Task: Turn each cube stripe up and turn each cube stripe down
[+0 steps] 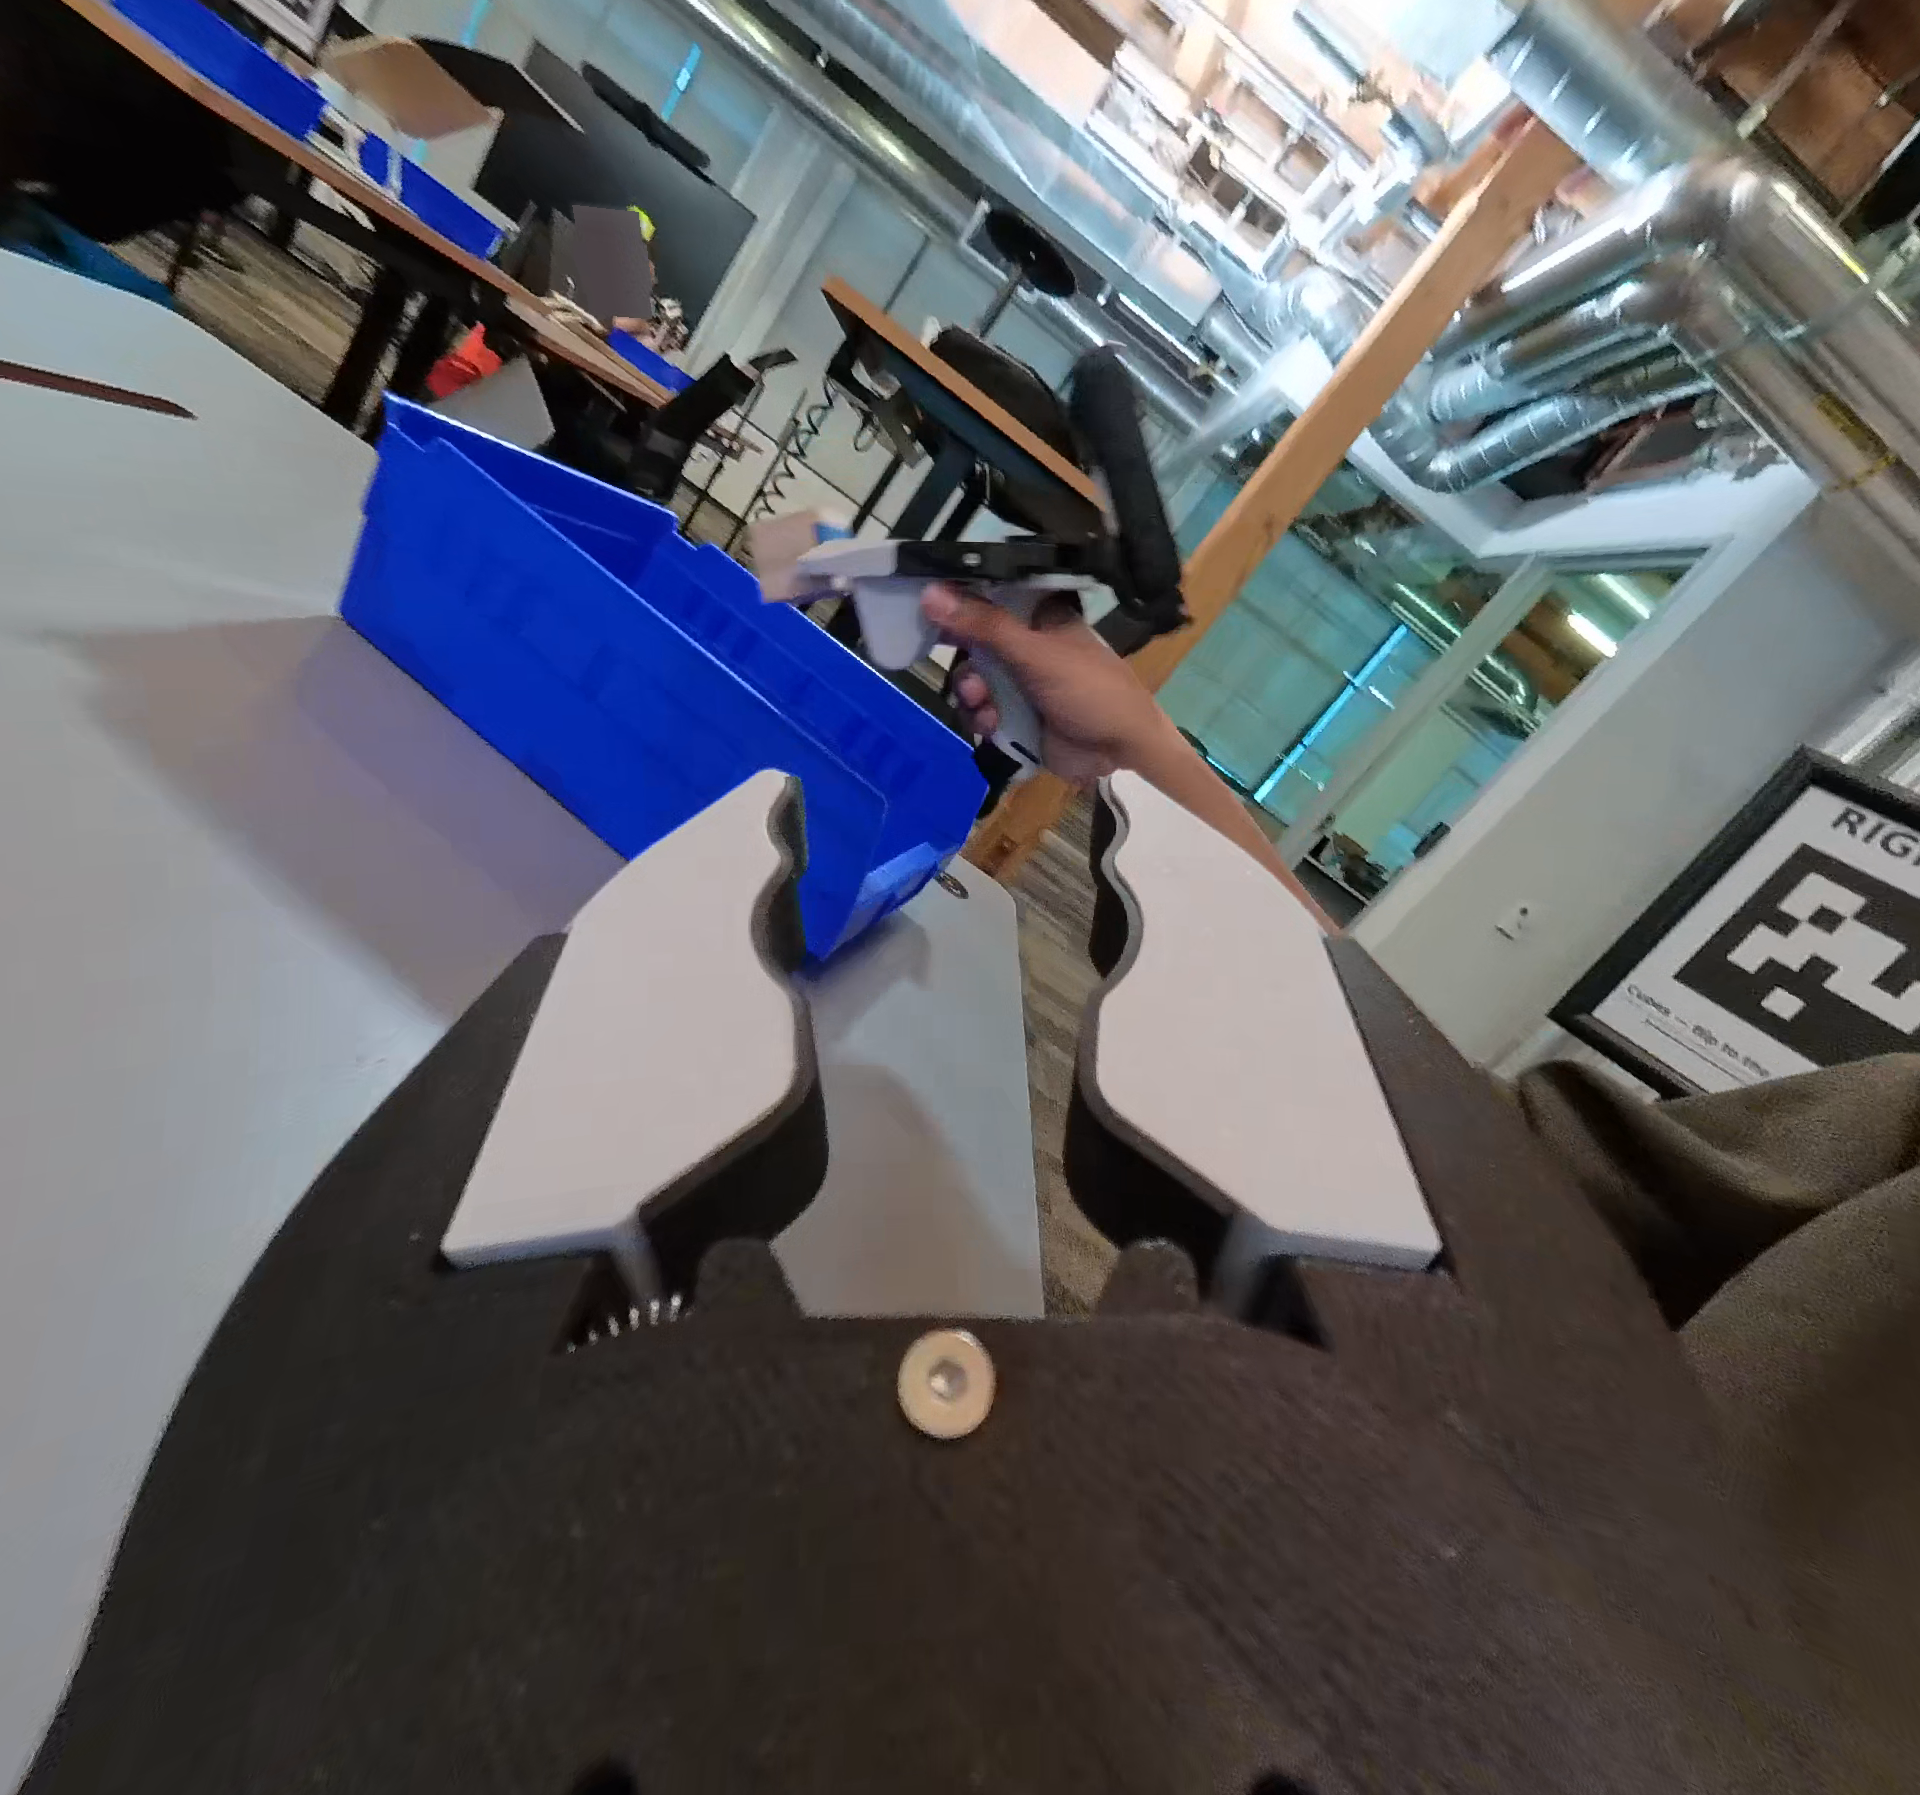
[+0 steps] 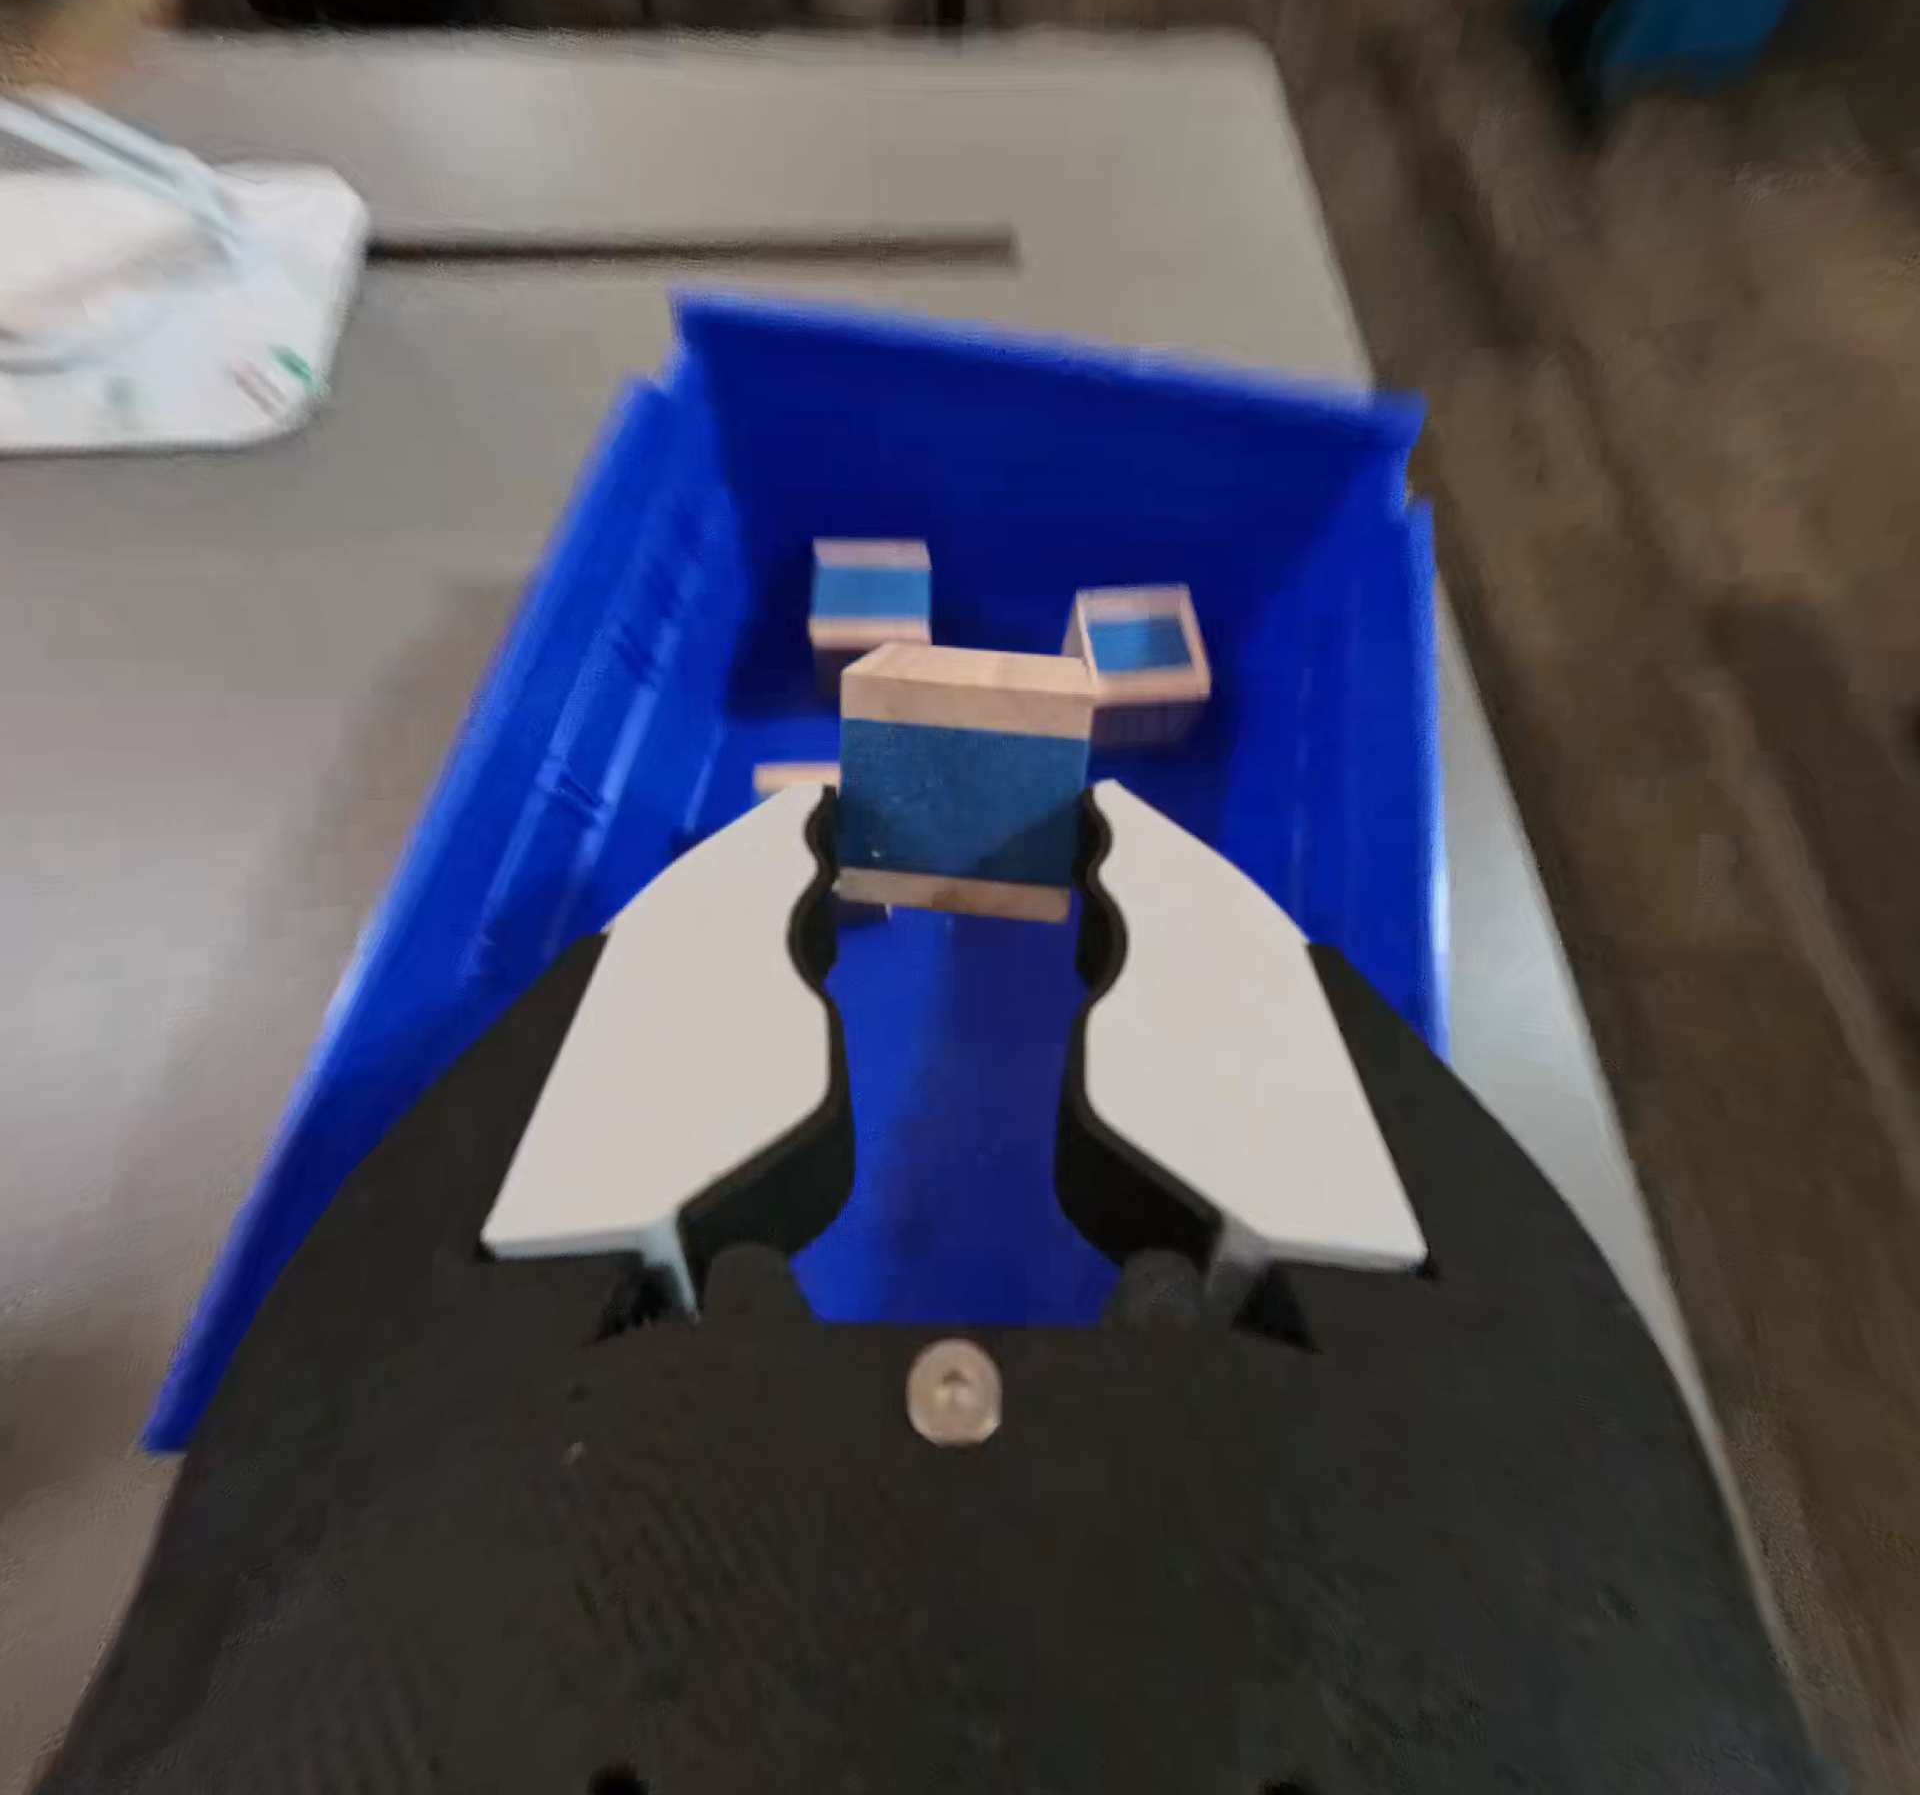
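**Gripper lifting a striped cube over the bin**

Right gripper point(image 2: 956, 836) is clamping a wooden cube point(image 2: 961, 789) by its bare sides, above the blue bin point(image 2: 582, 810). It looks light, stiff, smooth. Left gripper point(image 1: 951, 852) is hanging apart, empty, over the grey counter point(image 1: 208, 914) in a workshop. Other cubes point(image 2: 871, 592) are lying inside.

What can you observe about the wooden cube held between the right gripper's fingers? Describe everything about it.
The pale wooden cube with a wide blue stripe is clamped at its two sides by the right gripper. The striped face looks toward the camera, bare wood showing above and below the band. It is held in the air above the blue plastic bin, touching only the fingers. From the left wrist view it shows small and partly hidden.
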Demonstrator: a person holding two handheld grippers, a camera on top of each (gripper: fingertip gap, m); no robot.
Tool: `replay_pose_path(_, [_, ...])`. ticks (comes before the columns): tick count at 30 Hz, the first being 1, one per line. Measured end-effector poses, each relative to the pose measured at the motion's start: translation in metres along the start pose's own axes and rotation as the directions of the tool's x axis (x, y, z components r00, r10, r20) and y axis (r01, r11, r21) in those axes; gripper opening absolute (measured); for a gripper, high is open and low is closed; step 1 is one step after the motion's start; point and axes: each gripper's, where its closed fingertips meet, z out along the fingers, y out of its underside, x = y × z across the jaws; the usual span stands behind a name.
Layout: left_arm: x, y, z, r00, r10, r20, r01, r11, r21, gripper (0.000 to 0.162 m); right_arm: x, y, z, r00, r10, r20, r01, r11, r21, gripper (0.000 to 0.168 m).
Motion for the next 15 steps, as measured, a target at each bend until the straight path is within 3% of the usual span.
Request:
replay_pose_path(3, [0.0,0.01,0.016,0.999,-0.017,-0.03,0.016,0.999,-0.045,0.052,0.006,0.037,0.029,0.989,0.139,0.044,-0.133,0.983,-0.13,0.044])
replay_pose_path(7, [-0.006,0.018,0.021,0.999,-0.009,-0.041,0.005,0.996,-0.087,0.051,0.027,0.073,0.04,0.996,0.059,-0.068,-0.072,0.972,-0.222,0.045])
replay_pose_path(15, [-0.027,0.019,0.016,0.996,-0.084,-0.002,0.084,0.993,-0.08,0.05,0.027,0.072,0.059,0.995,0.072,-0.071,-0.089,0.959,-0.267,0.045])
